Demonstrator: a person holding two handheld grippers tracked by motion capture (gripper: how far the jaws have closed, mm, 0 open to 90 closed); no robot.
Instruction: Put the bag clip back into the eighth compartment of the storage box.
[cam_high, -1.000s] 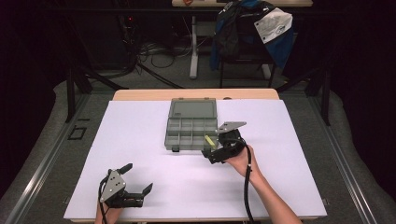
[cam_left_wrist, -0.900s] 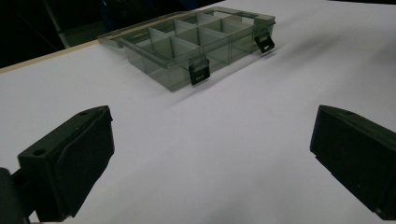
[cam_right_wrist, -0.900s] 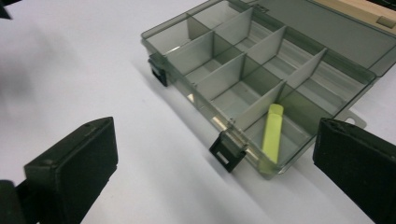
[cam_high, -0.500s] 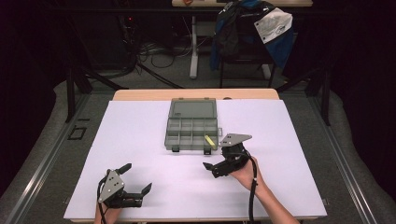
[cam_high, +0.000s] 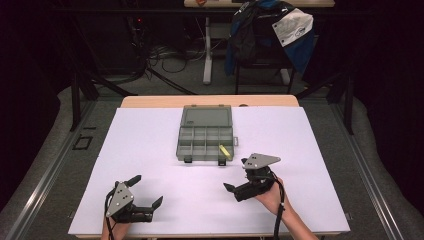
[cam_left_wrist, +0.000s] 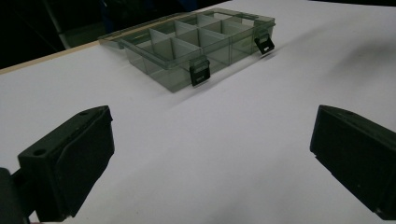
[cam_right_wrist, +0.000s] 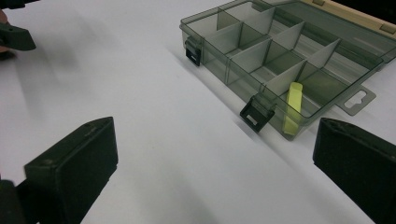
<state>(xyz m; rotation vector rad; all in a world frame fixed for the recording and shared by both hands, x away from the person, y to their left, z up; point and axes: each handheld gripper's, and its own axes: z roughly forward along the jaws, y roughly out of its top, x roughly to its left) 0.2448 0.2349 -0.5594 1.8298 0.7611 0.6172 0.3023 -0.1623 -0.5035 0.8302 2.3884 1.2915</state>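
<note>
A smoky transparent organizer box (cam_high: 205, 135) lies open at the middle back of the white table, its lid (cam_high: 206, 116) folded flat behind it. A small yellow piece (cam_high: 224, 151) lies in its front right compartment, and in the right gripper view the yellow piece (cam_right_wrist: 293, 107) leans against the box (cam_right_wrist: 280, 51) wall by a black latch. My right gripper (cam_high: 235, 187) is open and holds nothing, a short way in front of the box. Near the front left edge, my left gripper (cam_high: 145, 192) is open too, facing the box (cam_left_wrist: 201, 42) from farther off.
White sheet (cam_high: 150, 150) covers the table, with a wooden strip (cam_high: 210, 101) showing at the back edge. Beyond the table stand a chair with a blue jacket (cam_high: 270, 30) and floor cables (cam_high: 165, 55). The left gripper's jaw tip (cam_right_wrist: 14, 37) shows at the right gripper view's top left.
My right gripper has drawn back from the box's front right corner toward the table's front. The yellow piece stays in the compartment. The left gripper has barely moved.
</note>
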